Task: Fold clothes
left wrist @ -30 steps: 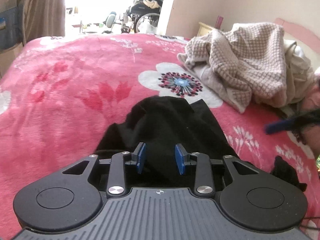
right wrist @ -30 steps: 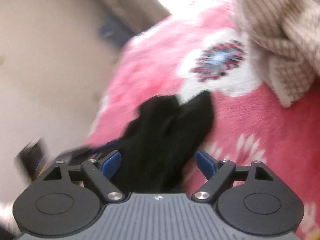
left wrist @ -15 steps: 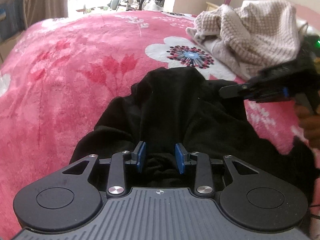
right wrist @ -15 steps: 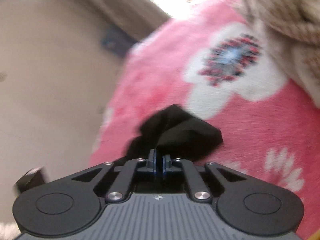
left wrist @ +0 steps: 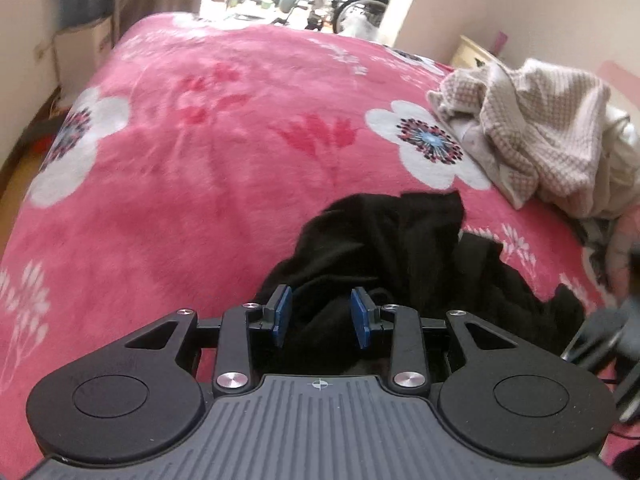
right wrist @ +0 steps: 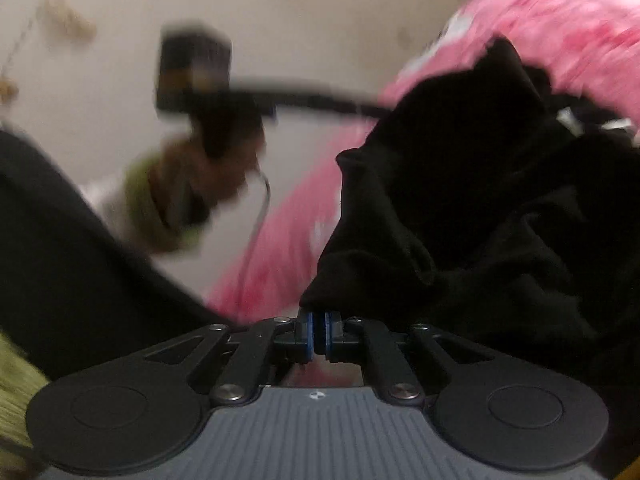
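Left hand-held gripper (left wrist: 320,314): we have its blue pads partly spread and easing wider, a bunch of the black garment (left wrist: 400,248) sitting loosely between them. We can't tell if the pads still press the cloth. Right hand-held gripper (right wrist: 319,330): pads pressed together, pinching an edge of the same garment, with cloth fanning up and right from the pinch.

Step in hand, as we judge it: spreading the garment flat before the first fold. To do it well, we should keep the right pinch firm on its edge, get the left pads onto a matching edge rather than a mid-cloth bunch, then draw the two hand-held grippers apart and low over the bed (left wrist: 200,160) so the fabric lays out without dragging. We should keep clear of the checked beige pile (left wrist: 540,132) at right.

The garment: black, soft, thick-looking, heavily crumpled, with no clear shape or seams readable. It lies on the pink floral bed just in front of the left hand-held gripper, near the white flower print, apart from the beige pile. The right wrist view is blurred, with the garment partly lifted.
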`<control>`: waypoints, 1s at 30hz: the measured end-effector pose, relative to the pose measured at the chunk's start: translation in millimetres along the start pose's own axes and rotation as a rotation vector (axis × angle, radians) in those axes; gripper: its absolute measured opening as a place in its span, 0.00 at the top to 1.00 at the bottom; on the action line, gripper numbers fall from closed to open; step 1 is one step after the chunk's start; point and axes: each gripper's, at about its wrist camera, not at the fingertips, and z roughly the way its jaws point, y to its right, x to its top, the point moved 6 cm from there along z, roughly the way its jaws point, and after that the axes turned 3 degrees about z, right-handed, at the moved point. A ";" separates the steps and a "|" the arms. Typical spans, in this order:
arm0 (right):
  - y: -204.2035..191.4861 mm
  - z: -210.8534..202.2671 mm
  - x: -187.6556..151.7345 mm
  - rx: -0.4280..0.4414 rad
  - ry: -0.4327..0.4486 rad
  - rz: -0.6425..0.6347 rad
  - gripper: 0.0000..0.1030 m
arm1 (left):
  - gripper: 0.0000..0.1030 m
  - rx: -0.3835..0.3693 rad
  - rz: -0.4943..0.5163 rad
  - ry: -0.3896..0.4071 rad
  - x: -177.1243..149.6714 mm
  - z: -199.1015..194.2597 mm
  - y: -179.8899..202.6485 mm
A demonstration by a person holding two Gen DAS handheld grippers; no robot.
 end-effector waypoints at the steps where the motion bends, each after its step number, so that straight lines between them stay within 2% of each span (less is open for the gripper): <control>1: 2.8 9.1 -4.3 -0.038 -0.040 -0.011 0.91 | 0.64 -0.019 -0.013 -0.006 -3.6 -3.0 -1.4; 3: 10.6 24.3 -10.8 -0.128 -0.125 -0.035 0.83 | 0.54 -0.046 -0.028 -0.022 -12.6 -4.4 -1.8; 4: 13.2 26.6 -12.8 -0.158 -0.157 -0.037 0.74 | 0.51 -0.058 -0.034 -0.034 -17.6 -3.3 -1.3; 6: 13.0 19.2 -13.7 -0.171 -0.183 -0.039 0.66 | 0.44 -0.081 -0.038 -0.061 -28.4 -0.5 0.0; 8: 7.6 3.3 -11.0 -0.167 -0.180 -0.045 0.49 | 0.40 -0.098 -0.034 -0.084 -38.9 2.5 1.0; 13: 1.4 -52.7 0.7 -0.088 -0.134 -0.003 0.45 | 0.35 -0.121 -0.033 -0.094 -54.4 6.4 2.8; 17: 7.4 -95.8 16.2 -0.065 -0.030 0.070 0.44 | 0.35 -0.121 0.003 -0.038 -45.2 8.2 12.4; 21: 30.3 -124.4 39.5 -0.105 0.154 0.185 0.43 | 0.33 -0.136 0.082 0.044 -23.9 9.6 32.1; 25: 58.4 -140.4 63.2 -0.148 0.313 0.290 0.42 | 0.33 -0.136 0.170 0.077 -8.2 30.3 57.2; 26: 62.0 -140.4 68.4 -0.152 0.332 0.302 0.42 | 0.35 -0.119 0.181 0.070 -5.9 39.1 60.7; 27: 64.4 -139.4 73.6 -0.154 0.346 0.310 0.42 | 0.47 -0.109 0.179 0.063 -4.0 46.0 62.4; 30: 68.6 -138.6 86.8 -0.159 0.373 0.316 0.42 | 0.75 -0.118 0.138 0.068 -2.2 50.2 59.9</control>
